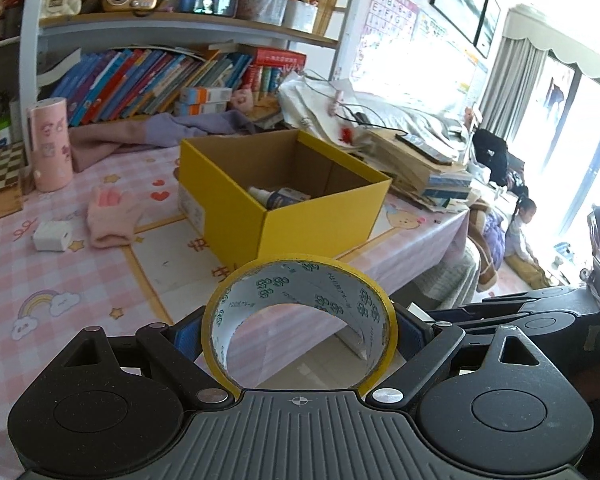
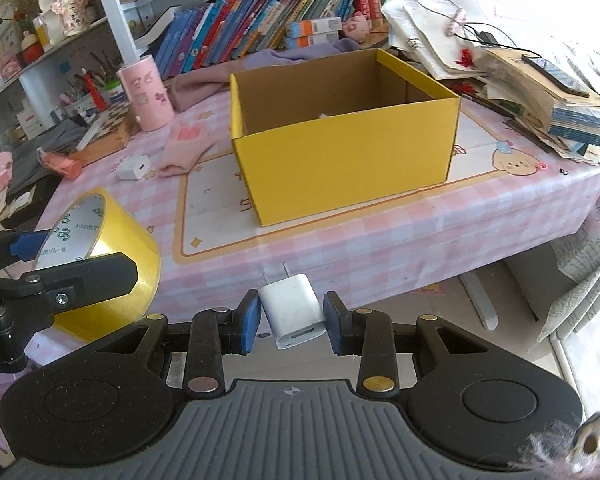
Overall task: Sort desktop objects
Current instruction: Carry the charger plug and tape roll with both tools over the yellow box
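My left gripper [image 1: 298, 330] is shut across a wide roll of yellow tape [image 1: 300, 284], its blue pads pressing the roll's two sides above the table's near edge. The right wrist view shows that same roll [image 2: 116, 240] in the left gripper [image 2: 56, 260] at the lower left. My right gripper [image 2: 292, 318] is shut on a white charger plug [image 2: 292, 308], which sits tilted with its prongs pointing away. An open yellow cardboard box [image 1: 324, 224] [image 2: 348, 160] stands on the pink checked tablecloth beyond both grippers. A small bottle [image 1: 268, 198] lies inside it.
A white adapter [image 2: 134, 168], a pink glove [image 2: 184, 148] and a pink cylinder [image 2: 146, 94] lie left of the box. A stack of books and papers [image 2: 560, 100] crowds the right. Bookshelves rise behind. A person [image 1: 520, 232] sits on the floor past the table.
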Available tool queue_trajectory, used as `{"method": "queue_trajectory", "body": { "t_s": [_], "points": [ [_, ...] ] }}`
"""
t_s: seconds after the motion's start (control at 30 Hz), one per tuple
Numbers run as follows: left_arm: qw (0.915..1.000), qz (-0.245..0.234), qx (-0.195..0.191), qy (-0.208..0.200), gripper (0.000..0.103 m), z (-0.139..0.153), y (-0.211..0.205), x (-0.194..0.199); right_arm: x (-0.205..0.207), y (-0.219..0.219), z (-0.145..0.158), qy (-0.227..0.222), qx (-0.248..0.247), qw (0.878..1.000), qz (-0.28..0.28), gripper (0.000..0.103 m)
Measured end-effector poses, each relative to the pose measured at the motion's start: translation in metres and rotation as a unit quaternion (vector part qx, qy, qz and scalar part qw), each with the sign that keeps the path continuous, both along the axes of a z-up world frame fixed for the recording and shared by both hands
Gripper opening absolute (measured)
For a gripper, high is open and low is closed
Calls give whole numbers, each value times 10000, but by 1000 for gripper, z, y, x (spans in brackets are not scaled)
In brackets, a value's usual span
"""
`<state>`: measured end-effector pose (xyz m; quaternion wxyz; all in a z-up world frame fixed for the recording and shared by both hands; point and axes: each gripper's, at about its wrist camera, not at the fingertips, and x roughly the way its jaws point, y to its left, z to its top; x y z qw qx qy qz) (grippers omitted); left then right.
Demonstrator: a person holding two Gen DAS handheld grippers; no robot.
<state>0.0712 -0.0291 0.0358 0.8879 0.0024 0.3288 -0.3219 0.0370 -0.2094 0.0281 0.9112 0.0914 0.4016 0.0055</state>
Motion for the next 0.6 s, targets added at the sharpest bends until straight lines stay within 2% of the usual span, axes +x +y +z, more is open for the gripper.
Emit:
{"method": "queue_trajectory", "body": {
  "t_s": [0.6],
  "points": [
    [9984,-572,-23,-35,93,0,-51,22,6,-43,-2,72,66,9985,-534,31]
  ]
}}
